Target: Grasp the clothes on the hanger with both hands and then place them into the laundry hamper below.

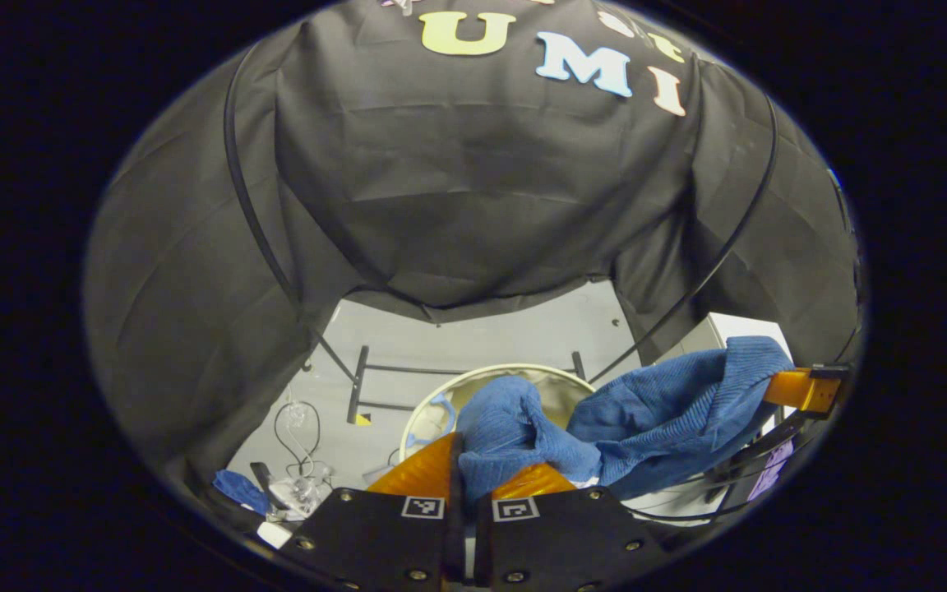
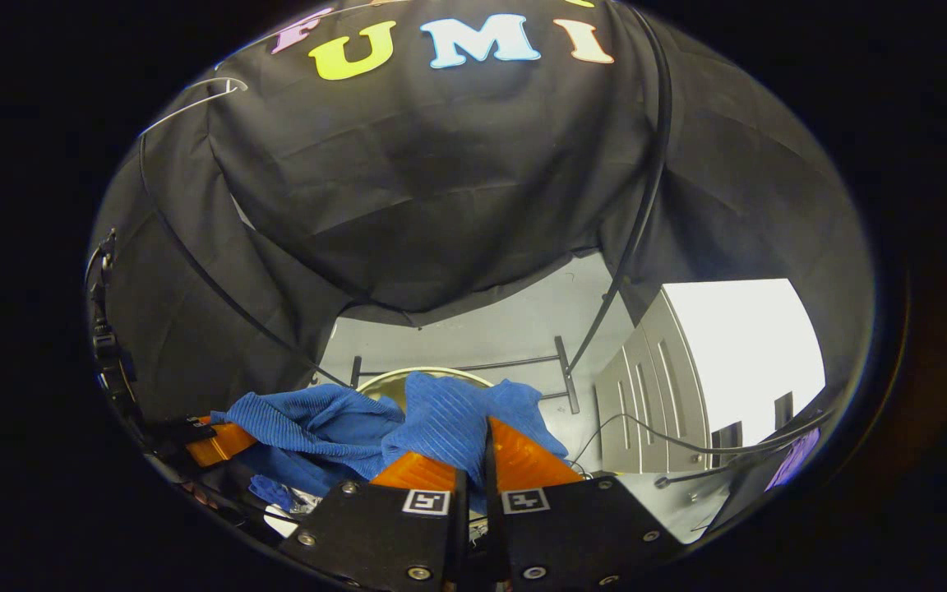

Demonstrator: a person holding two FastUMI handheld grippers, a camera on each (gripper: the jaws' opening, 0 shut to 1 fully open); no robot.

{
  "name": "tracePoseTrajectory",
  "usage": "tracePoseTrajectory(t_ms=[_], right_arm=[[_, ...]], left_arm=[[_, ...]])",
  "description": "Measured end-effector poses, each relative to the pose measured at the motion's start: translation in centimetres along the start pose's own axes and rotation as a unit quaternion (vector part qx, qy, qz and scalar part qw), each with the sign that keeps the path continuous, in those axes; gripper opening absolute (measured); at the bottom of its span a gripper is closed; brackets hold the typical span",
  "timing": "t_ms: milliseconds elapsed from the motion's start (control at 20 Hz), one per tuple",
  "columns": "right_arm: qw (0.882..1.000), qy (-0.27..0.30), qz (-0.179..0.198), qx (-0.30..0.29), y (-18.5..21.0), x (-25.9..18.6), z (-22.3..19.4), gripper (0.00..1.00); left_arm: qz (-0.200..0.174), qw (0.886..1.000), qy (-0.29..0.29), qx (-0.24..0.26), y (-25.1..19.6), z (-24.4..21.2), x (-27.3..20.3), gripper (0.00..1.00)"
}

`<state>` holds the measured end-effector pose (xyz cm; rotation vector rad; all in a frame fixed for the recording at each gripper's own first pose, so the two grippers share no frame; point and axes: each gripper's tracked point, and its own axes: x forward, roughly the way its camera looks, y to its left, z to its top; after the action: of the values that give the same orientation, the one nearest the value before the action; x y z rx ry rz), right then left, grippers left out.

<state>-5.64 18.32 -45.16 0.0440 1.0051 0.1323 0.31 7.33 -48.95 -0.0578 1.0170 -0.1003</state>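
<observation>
A blue ribbed knit garment (image 1: 654, 419) hangs stretched between both grippers above the round pale-rimmed laundry hamper (image 1: 506, 372). My left gripper (image 1: 461, 469) is shut on one bunched end of it at the bottom of the left gripper view. The other end runs right to the right gripper (image 1: 802, 388), seen farther off. In the right gripper view, my right gripper (image 2: 486, 440) is shut on a fold of the blue garment (image 2: 441, 419), which trails left to the left gripper (image 2: 219, 444). The hamper's rim (image 2: 416, 375) peeks out behind the cloth.
A black metal stand base (image 1: 358, 382) lies on the grey floor behind the hamper. Cables and small items, with a blue scrap (image 1: 239, 489), sit at lower left. A white cabinet (image 2: 687, 370) stands at the right. A wire hanger (image 2: 194, 99) hangs upper left.
</observation>
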Motion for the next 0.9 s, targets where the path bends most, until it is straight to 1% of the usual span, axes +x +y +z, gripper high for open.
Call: tracePoseTrajectory(t_ms=[50,100,150,200,250,300,350,450,500,600,700,900], right_arm=[[1.0,0.002,-0.002,-0.002,-0.2,-0.1,-0.2,0.07],[1.0,0.005,-0.004,-0.003,-0.5,-0.3,-0.4,0.08],[1.0,0.008,-0.002,-0.003,-0.5,-0.3,-0.7,0.16],[1.0,0.013,0.003,-0.003,-0.5,-0.3,-0.9,0.23],[1.0,0.016,0.008,-0.004,-0.4,-0.5,-1.2,0.29],[1.0,0.021,0.013,-0.006,-0.4,-0.7,-1.4,0.48],[1.0,0.021,0.021,-0.006,-0.3,-1.0,-1.5,0.62],[1.0,0.016,0.026,-0.005,-0.3,-1.7,-0.9,0.89],[1.0,0.009,0.025,-0.004,-0.5,-2.1,-0.4,0.96],[1.0,-0.004,0.027,0.004,-0.8,-2.9,0.7,0.96],[0.999,-0.027,0.025,0.011,-1.5,-4.1,2.5,0.96],[0.994,-0.104,0.004,0.019,-3.8,-7.4,7.8,0.96]], left_arm=[[0.0,1.0,0.005,0.001,0.0,-0.4,0.0,0.08],[0.002,1.0,0.007,0.003,0.1,-0.5,0.0,0.02],[0.004,1.0,0.007,0.004,0.3,-0.7,-0.7,0.11],[0.004,1.0,0.004,0.005,0.2,-0.6,-1.3,0.17],[0.001,1.0,-0.002,0.005,0.1,-0.3,-1.6,0.36],[0.002,1.0,-0.007,0.005,0.1,0.0,-2.1,0.54],[0.005,1.0,-0.01,0.006,0.3,0.0,-2.6,0.59],[0.011,1.0,-0.018,0.013,0.5,0.5,-3.3,0.78],[0.018,0.999,-0.023,0.017,0.6,1.0,-3.7,0.87],[0.027,0.999,-0.036,0.027,0.7,1.9,-4.9,0.87],[0.028,0.998,-0.052,0.036,0.2,3.2,-6.7,0.88],[0.031,0.992,-0.103,0.058,-1.0,6.9,-11.1,0.87]])
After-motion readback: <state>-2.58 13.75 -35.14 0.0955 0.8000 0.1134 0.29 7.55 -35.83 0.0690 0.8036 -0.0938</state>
